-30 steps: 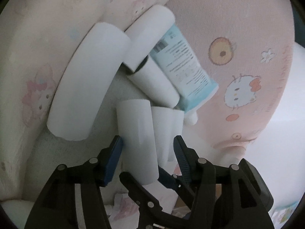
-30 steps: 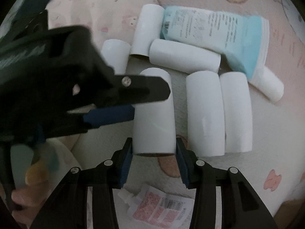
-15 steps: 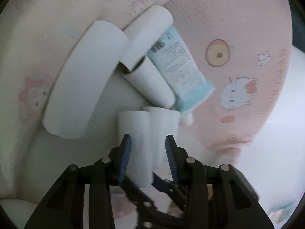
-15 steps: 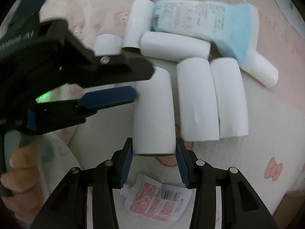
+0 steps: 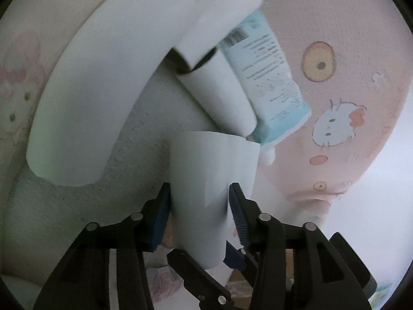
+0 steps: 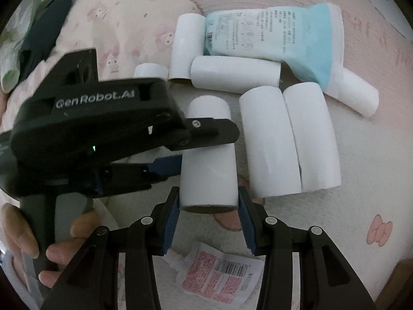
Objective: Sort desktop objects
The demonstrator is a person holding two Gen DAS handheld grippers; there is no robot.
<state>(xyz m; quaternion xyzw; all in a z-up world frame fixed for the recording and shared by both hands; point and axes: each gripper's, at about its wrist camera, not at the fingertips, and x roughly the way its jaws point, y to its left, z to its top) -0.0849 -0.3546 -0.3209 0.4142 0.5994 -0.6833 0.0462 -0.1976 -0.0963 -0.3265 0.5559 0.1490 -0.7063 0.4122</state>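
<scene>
A white paper roll (image 6: 209, 160) lies lengthwise on the pale mat, and my right gripper (image 6: 208, 208) is shut on its near end. My left gripper (image 6: 180, 149) comes in from the left and straddles the same roll, one black finger across its top. In the left wrist view the roll (image 5: 204, 180) sits between the left gripper's (image 5: 198, 201) blue pads, which rest on its sides while the jaws are opening. A right finger (image 5: 196, 271) shows below it.
Two more rolls (image 6: 268, 142) lie side by side to the right, others (image 6: 235, 73) behind, and a big one (image 5: 103, 90) close on the left. A blue-white tube (image 6: 278, 41) lies at the back. A red-white sachet (image 6: 222, 276) lies near me. A person's fingers (image 6: 64, 248) hold the left gripper.
The left gripper has come down and forward onto the roll that the right gripper holds, and its jaws have narrowed around it. The right gripper kept its grip while shifting a little sideways.
</scene>
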